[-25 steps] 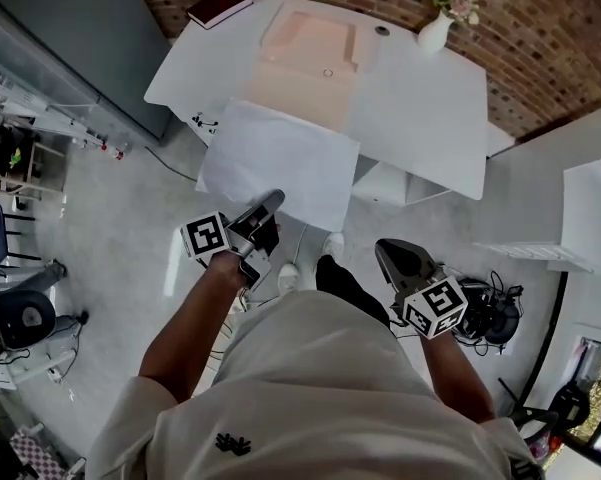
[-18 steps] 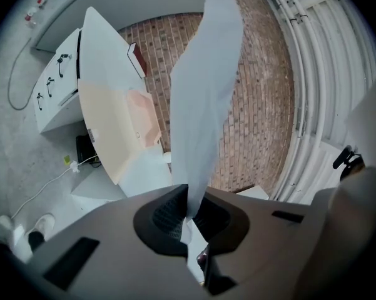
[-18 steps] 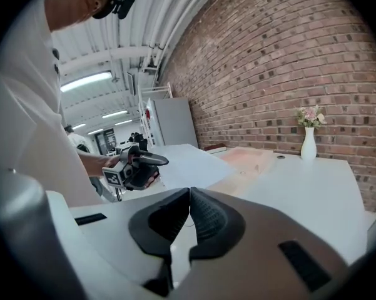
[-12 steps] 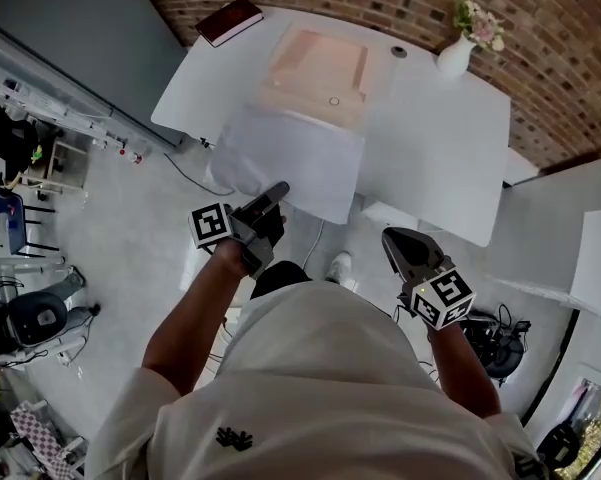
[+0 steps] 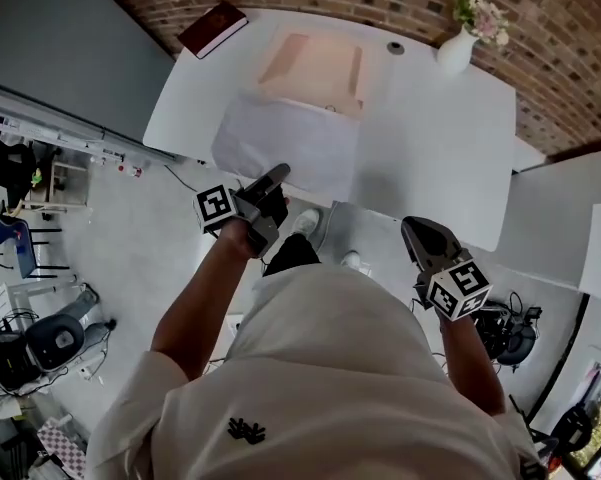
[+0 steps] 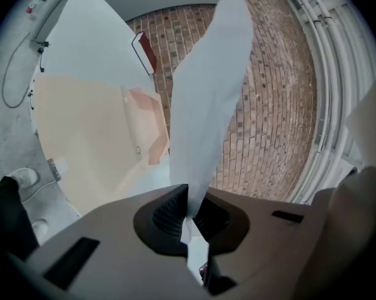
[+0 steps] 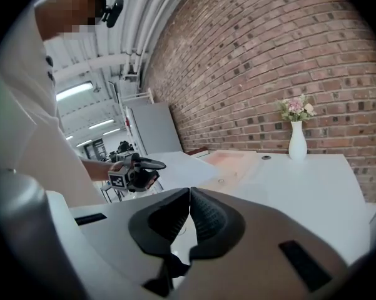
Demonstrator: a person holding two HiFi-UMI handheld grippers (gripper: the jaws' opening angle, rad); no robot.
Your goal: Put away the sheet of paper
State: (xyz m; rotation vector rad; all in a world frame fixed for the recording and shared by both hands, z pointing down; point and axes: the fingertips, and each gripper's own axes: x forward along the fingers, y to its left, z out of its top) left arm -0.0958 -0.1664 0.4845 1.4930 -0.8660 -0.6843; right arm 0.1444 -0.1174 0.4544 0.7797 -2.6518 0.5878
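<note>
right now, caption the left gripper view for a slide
Left hand-held gripper shut on the sheet of paper, brick wall behind

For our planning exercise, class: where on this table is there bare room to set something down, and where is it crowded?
Bare: the table right of the peach folder, up to the vase. Crowded: the left, with book, folder and sheet of paper.

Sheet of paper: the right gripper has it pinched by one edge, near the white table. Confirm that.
Wrong gripper. The left gripper has the sheet of paper pinched by one edge, as the left gripper view shows. The right gripper is shut with nothing between its jaws. The rest stands: it is near the white table.
</note>
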